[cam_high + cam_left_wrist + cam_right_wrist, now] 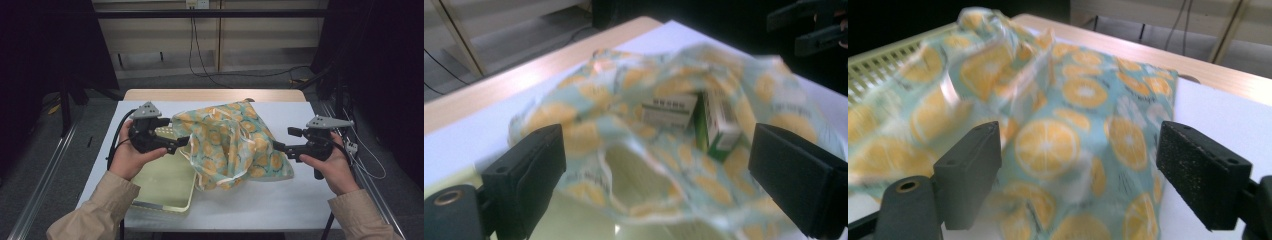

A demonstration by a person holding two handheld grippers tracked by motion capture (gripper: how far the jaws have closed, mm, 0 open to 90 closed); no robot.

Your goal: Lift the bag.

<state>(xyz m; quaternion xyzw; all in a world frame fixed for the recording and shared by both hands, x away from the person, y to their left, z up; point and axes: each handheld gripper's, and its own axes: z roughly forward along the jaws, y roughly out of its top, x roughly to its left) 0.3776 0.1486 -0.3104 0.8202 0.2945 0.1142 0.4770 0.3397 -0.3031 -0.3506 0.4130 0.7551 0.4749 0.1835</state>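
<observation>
Between the left tool's [183, 142] wide-apart jaws, the bag's [232, 145] open mouth gapes, with two small boxes [694, 120] lying inside; nothing is pinched. Opposite, the right tool [278, 145] also stands open, its jaws on either side of the bag's far end without pressing on it. This orange-print bag lies slumped on the white worktop [280, 200], partly over a yellow tray [165, 187]. Judging by this, the boxes are still to be emptied out
</observation>
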